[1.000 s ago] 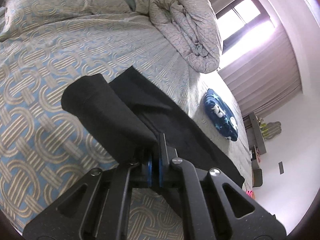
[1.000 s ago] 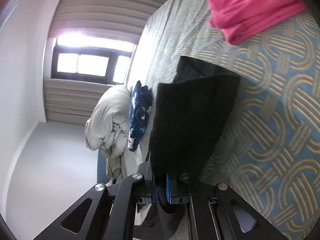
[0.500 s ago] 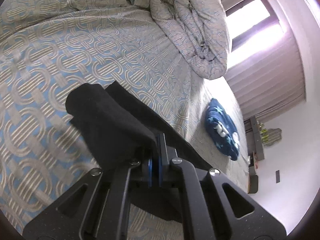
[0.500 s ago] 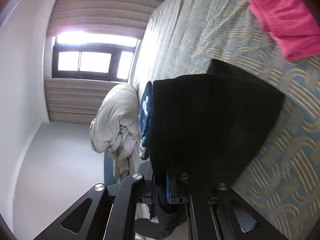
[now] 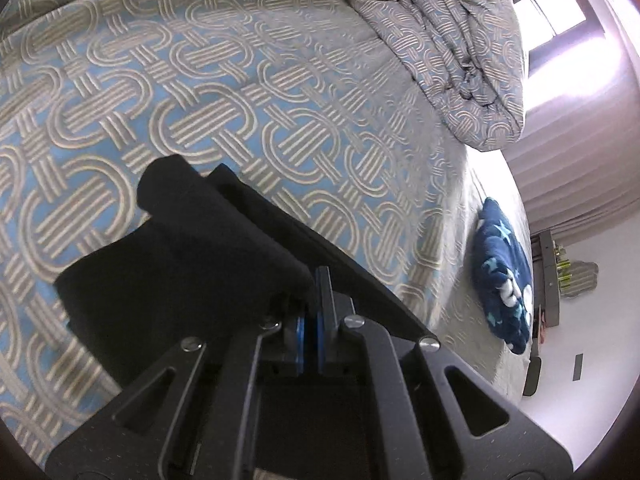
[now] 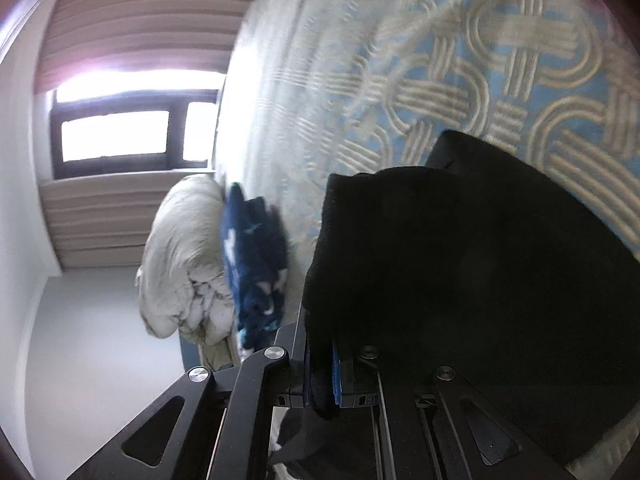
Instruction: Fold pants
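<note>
The black pants (image 5: pixel 188 264) lie partly folded on the patterned blue and beige bedspread (image 5: pixel 224 92). My left gripper (image 5: pixel 310 312) is shut on an edge of the pants, and the cloth drapes forward from the jaws onto the bed. In the right wrist view the black pants (image 6: pixel 480 264) fill the lower right. My right gripper (image 6: pixel 320 364) is shut on another edge of them, held low over the bedspread (image 6: pixel 440 60).
A rolled grey duvet (image 5: pixel 448 48) lies at the far side of the bed, also in the right wrist view (image 6: pixel 180 260). A dark blue star-patterned cloth (image 5: pixel 504 280) lies near the bed's edge, also beside the duvet (image 6: pixel 256 264). A window (image 6: pixel 116 136) is behind.
Both grippers have carried the held pants edges forward and down over the bed. The pants fold spread wider. The pink cloth has left the right wrist view.
</note>
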